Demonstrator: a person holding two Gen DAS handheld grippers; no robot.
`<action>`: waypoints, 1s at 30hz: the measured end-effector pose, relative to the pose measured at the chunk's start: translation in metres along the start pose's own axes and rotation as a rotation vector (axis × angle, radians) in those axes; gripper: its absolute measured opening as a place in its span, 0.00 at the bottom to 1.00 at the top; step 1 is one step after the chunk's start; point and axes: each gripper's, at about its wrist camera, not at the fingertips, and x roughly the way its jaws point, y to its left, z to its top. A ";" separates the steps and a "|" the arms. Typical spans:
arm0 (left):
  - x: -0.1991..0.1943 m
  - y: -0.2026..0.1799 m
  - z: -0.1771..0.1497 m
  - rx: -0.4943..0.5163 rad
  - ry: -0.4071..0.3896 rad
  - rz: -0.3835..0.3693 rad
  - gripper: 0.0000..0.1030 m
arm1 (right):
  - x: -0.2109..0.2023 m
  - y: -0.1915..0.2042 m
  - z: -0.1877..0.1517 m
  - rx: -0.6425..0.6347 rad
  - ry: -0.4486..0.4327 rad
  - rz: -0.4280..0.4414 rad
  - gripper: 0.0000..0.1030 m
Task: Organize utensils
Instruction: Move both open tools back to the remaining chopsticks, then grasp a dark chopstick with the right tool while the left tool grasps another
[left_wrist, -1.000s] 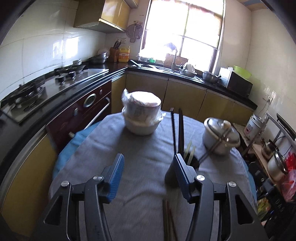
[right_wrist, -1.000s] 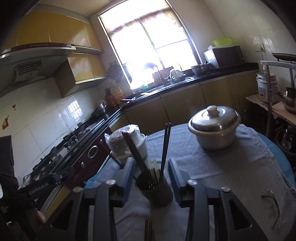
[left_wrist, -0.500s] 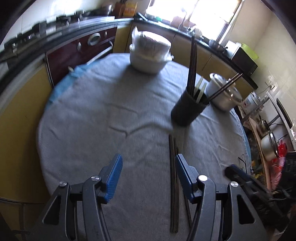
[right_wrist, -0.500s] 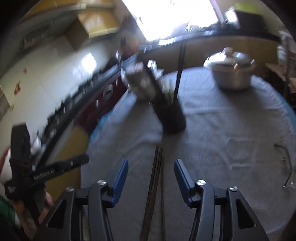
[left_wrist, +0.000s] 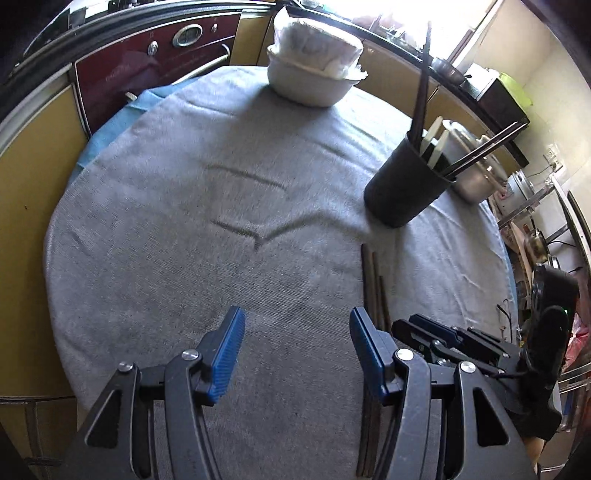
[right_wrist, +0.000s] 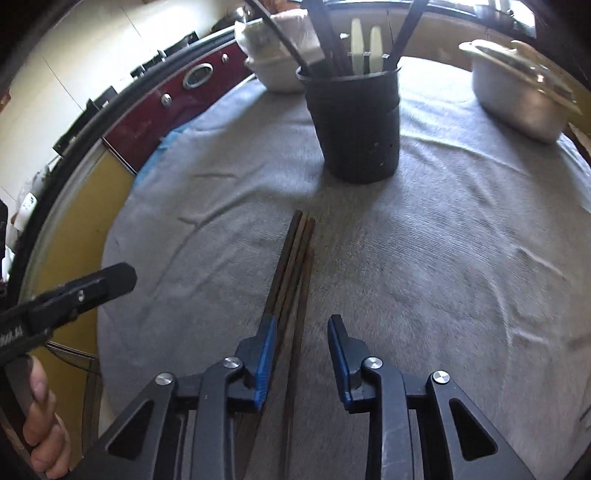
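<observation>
The right gripper (right_wrist: 300, 328) points down at the grey-clothed counter (right_wrist: 443, 266) with its jaws closing around a bundle of dark wooden chopsticks (right_wrist: 291, 266). The sticks run lengthwise between the blue pads: the left pad sits against the bundle's outer stick, while the right pad stands clear of it, so nothing is clamped yet. The bundle lies flat on the cloth, and its far tips point straight ahead of the jaws toward a black utensil cup (right_wrist: 356, 122).

That cup stands upright just beyond the tips. Inside it are several dark chopsticks leaning out at different angles and two pale, flat-ended handles, possibly spoons or spatulas, though their lower ends are hidden. Ahead and to the right of the cup sits a lidded metal pot (right_wrist: 517, 96); ahead and to the left, partly behind the cup, is a white bowl covered in plastic wrap (right_wrist: 273, 70).

The left gripper (left_wrist: 295, 339) hovers with its jaws released and wide apart, only bare cloth between them. The chopstick bundle lies just beside its right jaw, outside the gap, with the right gripper next to it.
</observation>
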 end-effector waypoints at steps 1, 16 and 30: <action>0.002 0.001 0.001 0.000 0.003 -0.002 0.58 | 0.004 0.001 0.002 -0.010 0.010 -0.016 0.25; 0.040 -0.018 0.026 0.008 0.124 -0.093 0.58 | 0.017 -0.001 0.008 -0.066 0.040 -0.248 0.09; 0.097 -0.067 0.038 0.103 0.302 0.006 0.39 | -0.006 -0.064 0.003 0.061 -0.005 -0.231 0.08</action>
